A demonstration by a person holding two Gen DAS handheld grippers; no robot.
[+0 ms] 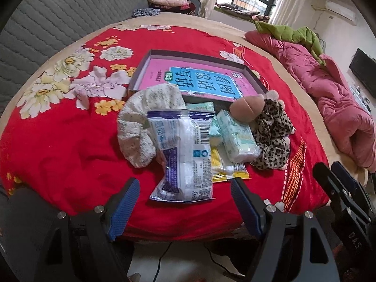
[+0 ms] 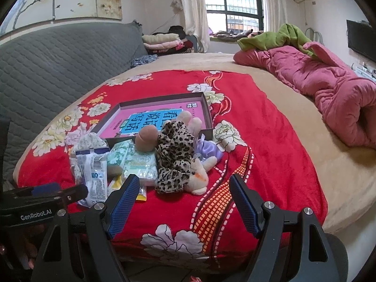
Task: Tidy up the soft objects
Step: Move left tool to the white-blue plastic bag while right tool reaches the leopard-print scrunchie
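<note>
a heap of soft things lies on the red floral blanket [image 1: 70,145] just in front of the shallow open box [image 1: 252,74]. nearest is the white and blue plastic packet [image 1: 183,155], its long axis running away from the left gripper [image 1: 185,199], with the rolled pale cloth [image 1: 141,122] touching its left side. only the right wrist view shows the plush toy's face [image 2: 197,176] and a lilac pouch [image 2: 209,150] behind the leopard print fabric [image 2: 176,155]; the left view shows the green tissue pack [image 1: 237,136] and yellow packet [image 1: 219,166] more fully. bare blanket lies open to the right of the heap, up to the pink quilt [image 2: 340,94]. the right gripper [image 2: 184,199] and the left are both spread wide, holding nothing.
</note>
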